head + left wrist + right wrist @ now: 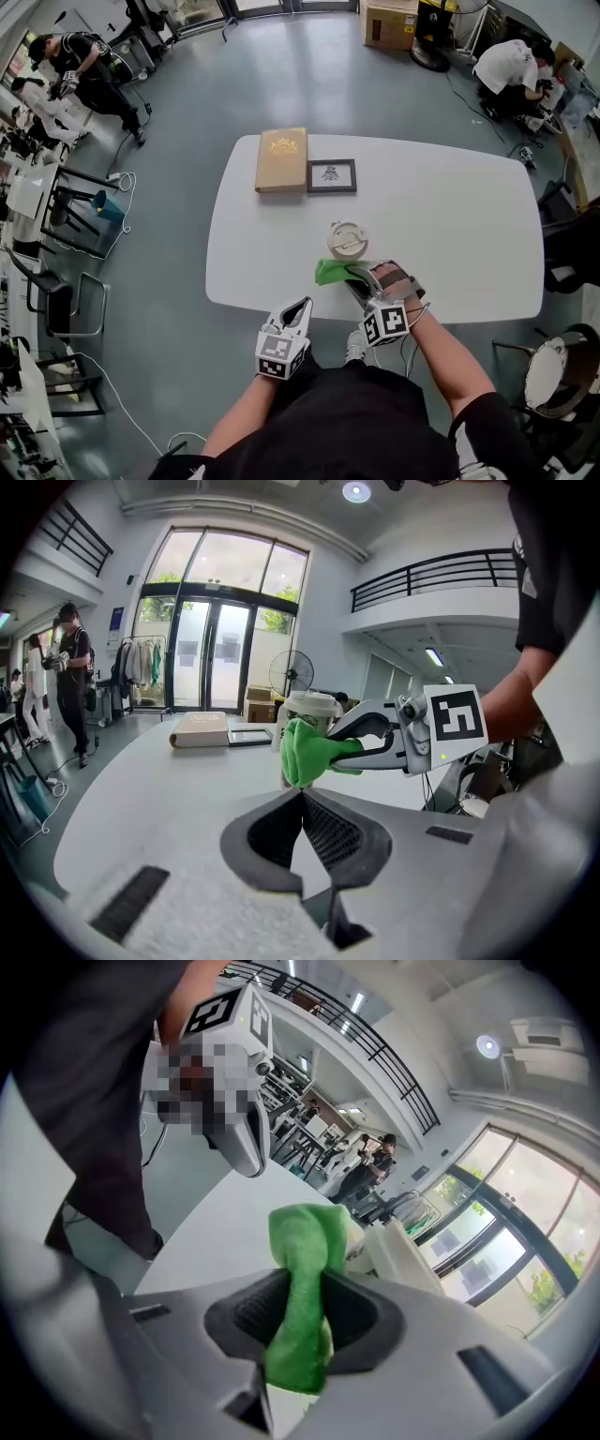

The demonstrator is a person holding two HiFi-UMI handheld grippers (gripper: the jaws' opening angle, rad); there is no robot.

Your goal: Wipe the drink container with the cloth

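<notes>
A white drink cup with a lid [347, 239] stands near the middle of the white table [450, 225]. Just in front of the cup is a green cloth [334, 272], and my right gripper [354, 274] is shut on it. The right gripper view shows the cloth [305, 1241] bunched between the jaws, with the cup [401, 1251] just beyond it. In the left gripper view the cloth [305, 750] lies against the cup [309, 708]. My left gripper [301, 307] hovers at the table's front edge, left of the cloth, jaws together on nothing [301, 795].
A tan book [281, 159] and a black-framed picture [332, 175] lie side by side at the table's far edge. Chairs and racks [56, 216] line the left of the room. A round stool [548, 375] stands at right. People are working in the far corners.
</notes>
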